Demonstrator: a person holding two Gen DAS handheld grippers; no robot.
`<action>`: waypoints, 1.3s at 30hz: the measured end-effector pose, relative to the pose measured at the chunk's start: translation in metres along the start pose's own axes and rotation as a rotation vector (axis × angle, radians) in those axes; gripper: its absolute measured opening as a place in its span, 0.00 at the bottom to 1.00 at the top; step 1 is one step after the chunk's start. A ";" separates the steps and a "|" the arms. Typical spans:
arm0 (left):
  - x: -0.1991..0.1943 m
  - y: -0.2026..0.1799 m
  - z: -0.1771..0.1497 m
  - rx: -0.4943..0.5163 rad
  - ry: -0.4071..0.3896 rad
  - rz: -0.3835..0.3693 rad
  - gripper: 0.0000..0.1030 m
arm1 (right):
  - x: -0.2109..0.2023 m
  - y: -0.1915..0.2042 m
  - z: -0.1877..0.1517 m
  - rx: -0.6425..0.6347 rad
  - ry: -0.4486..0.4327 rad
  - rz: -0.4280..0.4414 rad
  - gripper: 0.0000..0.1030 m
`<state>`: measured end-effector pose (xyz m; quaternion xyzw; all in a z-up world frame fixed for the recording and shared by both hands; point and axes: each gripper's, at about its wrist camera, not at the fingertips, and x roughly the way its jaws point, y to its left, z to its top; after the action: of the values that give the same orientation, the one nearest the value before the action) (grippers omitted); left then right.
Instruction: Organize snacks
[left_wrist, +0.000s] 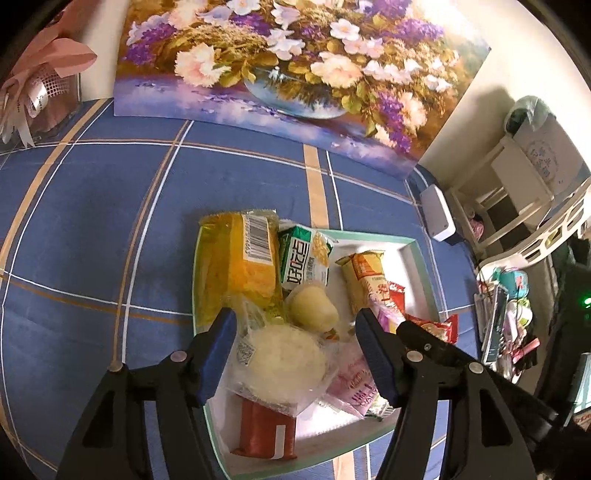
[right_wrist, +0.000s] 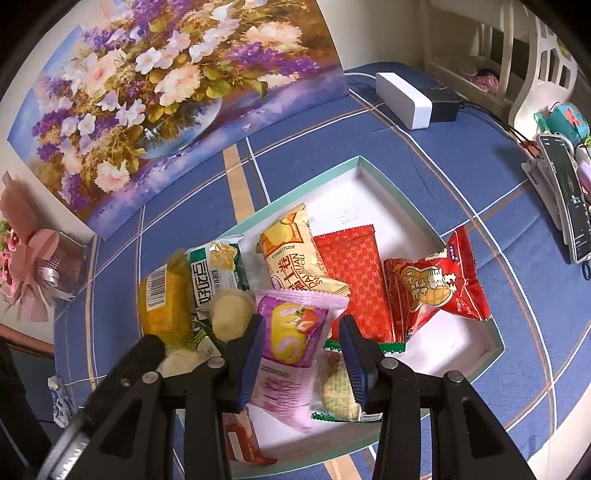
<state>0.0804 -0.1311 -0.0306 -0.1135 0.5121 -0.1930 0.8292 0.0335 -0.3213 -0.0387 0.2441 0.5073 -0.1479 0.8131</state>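
A white tray with a teal rim (left_wrist: 373, 237) (right_wrist: 360, 159) holds several snack packs on the blue checked cloth. My left gripper (left_wrist: 295, 325) is open over its near-left part. A clear-wrapped white round bun (left_wrist: 282, 358) lies between the pads, and the right pad stands clear of it. My right gripper (right_wrist: 302, 321) is shut on a pink strawberry-roll packet (right_wrist: 295, 328), tilted above the tray. Around them lie a yellow barcode pack (left_wrist: 240, 266), a green-white packet (left_wrist: 303, 258), a pale pudding cup (left_wrist: 314, 306), a yellow swiss-roll packet (right_wrist: 291, 254) and a red patterned packet (right_wrist: 354, 280).
A red peanut bag (right_wrist: 436, 284) rests across the tray's right rim. A flower painting (left_wrist: 295, 66) leans on the wall behind. A white power box (right_wrist: 404, 99) and a phone on a stand (right_wrist: 565, 195) sit to the right, and a pink bouquet (left_wrist: 37, 85) sits far left.
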 end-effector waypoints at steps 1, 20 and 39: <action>-0.002 0.001 0.001 -0.006 -0.005 -0.001 0.66 | 0.000 0.000 0.000 -0.001 -0.001 0.000 0.43; -0.029 0.068 0.003 -0.103 -0.090 0.357 0.91 | 0.001 0.050 -0.024 -0.223 -0.001 -0.063 0.85; -0.059 0.068 -0.030 -0.010 -0.127 0.582 1.00 | -0.022 0.058 -0.059 -0.287 -0.064 -0.062 1.00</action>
<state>0.0438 -0.0433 -0.0226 0.0223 0.4712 0.0631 0.8795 0.0076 -0.2403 -0.0267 0.1048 0.5043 -0.1066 0.8505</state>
